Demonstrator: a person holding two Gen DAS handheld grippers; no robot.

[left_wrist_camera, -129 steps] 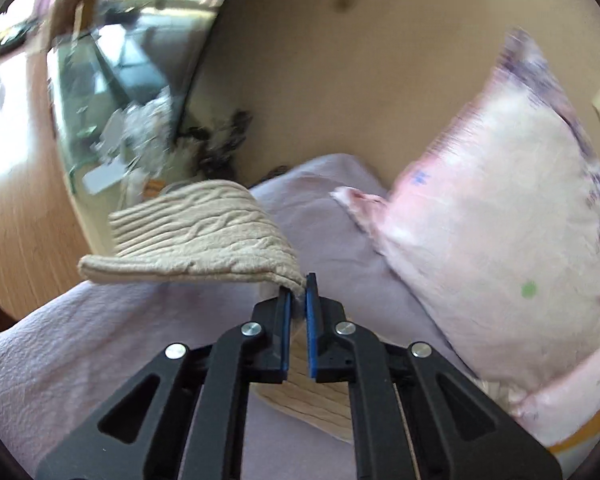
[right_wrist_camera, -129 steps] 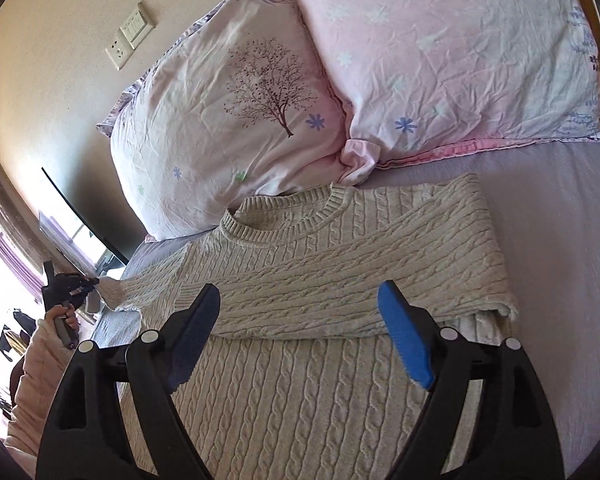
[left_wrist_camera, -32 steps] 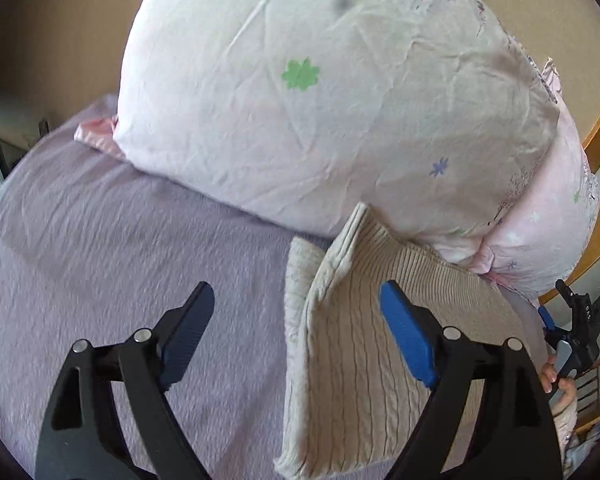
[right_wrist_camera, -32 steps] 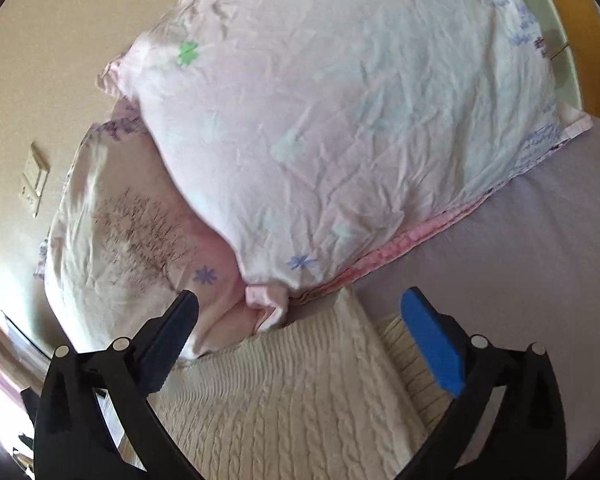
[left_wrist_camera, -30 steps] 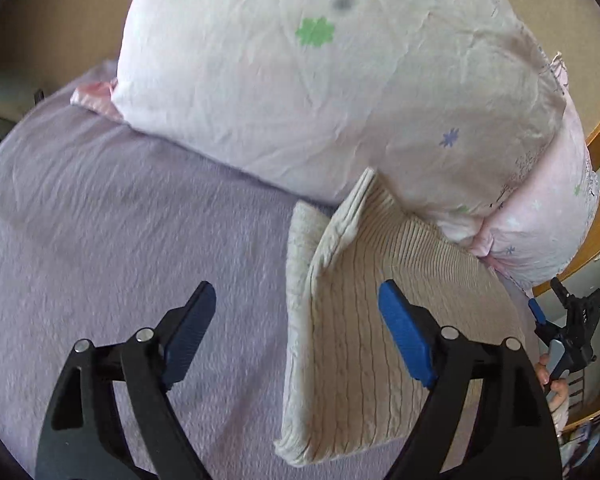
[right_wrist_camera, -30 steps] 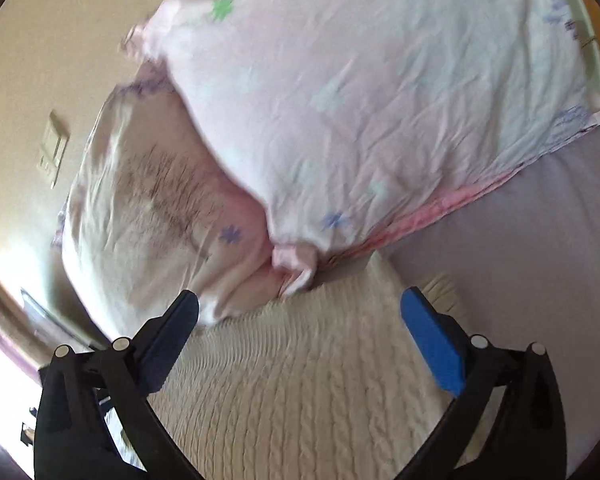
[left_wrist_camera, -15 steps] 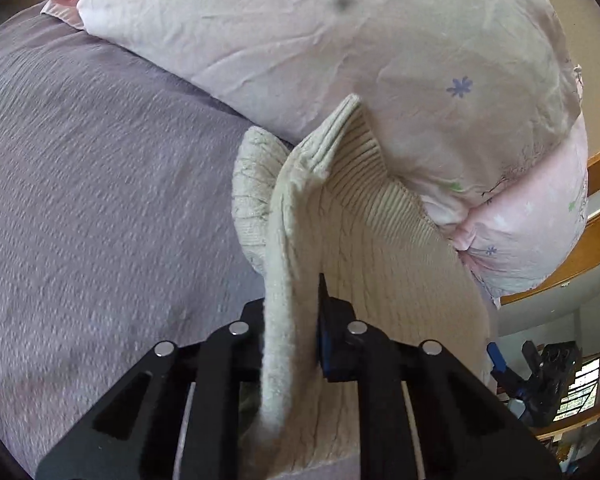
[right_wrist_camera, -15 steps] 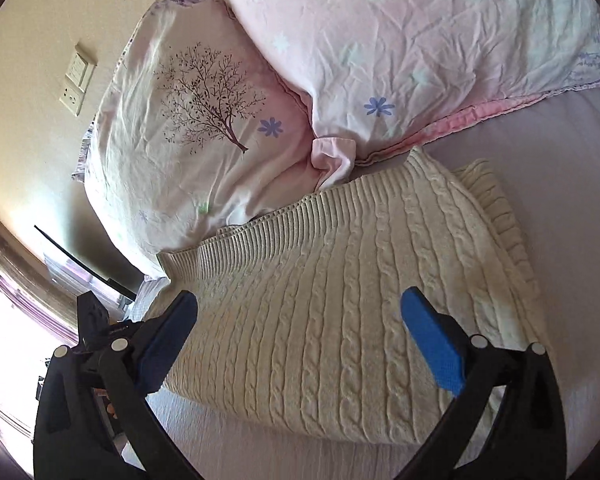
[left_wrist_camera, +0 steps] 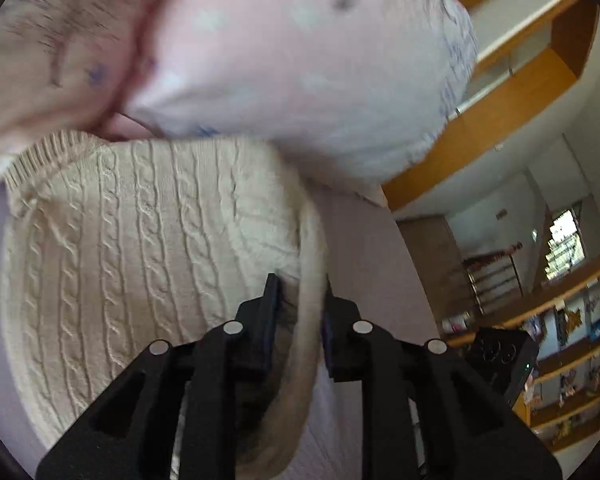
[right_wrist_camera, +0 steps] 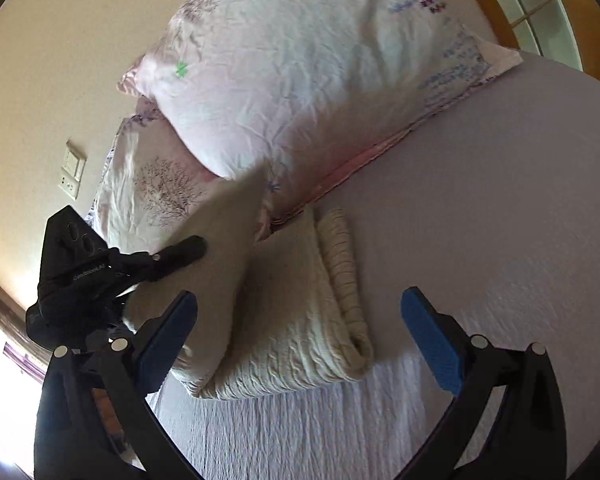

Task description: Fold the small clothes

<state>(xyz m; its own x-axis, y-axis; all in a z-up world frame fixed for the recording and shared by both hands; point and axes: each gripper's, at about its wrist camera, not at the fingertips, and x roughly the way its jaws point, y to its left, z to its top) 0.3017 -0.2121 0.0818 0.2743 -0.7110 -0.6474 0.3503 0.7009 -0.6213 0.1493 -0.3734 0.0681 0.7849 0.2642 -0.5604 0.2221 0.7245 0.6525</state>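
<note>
The cream cable-knit sweater point(right_wrist_camera: 300, 320) lies part-folded on the lilac bed point(right_wrist_camera: 500, 200), near the pillows point(right_wrist_camera: 300, 80). Soft, bulky and floppy, it is best pinched at an edge; the left gripper point(left_wrist_camera: 298, 316) clamps one, while the right gripper point(right_wrist_camera: 300, 344) gapes empty.

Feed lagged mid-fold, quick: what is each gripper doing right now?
Left gripper: shut on the raised edge of the cream cable-knit sweater.
Right gripper: open, holding nothing, above the sweater.
</note>
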